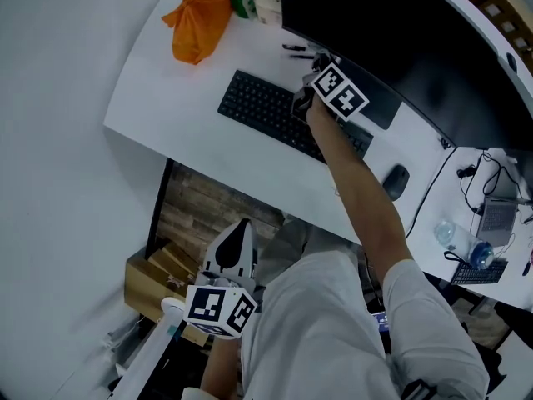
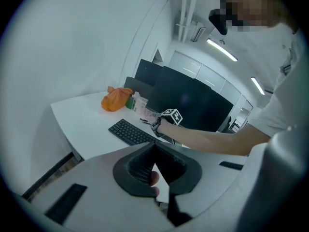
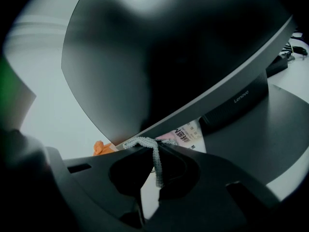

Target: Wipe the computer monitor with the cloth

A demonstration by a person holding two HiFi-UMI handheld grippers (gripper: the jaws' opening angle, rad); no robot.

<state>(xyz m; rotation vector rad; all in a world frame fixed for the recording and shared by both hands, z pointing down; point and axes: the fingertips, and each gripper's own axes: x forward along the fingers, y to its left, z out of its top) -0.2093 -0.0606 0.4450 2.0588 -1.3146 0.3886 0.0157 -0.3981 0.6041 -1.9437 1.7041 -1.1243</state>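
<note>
The dark curved monitor stands at the back of the white desk. My right gripper is held out over the keyboard, close under the monitor's lower edge. In the right gripper view the screen fills the frame just ahead, and the right gripper is shut on a thin pale grey cloth that hangs between the jaws. My left gripper hangs low beside the person's leg, below the desk edge. In its own view the left gripper is shut with nothing in it, facing the monitor from afar.
A black keyboard lies in front of the monitor, and a black mouse sits to its right. An orange bag and small packages sit at the desk's far left. The monitor's stand base is to the right. A cardboard box sits under the desk.
</note>
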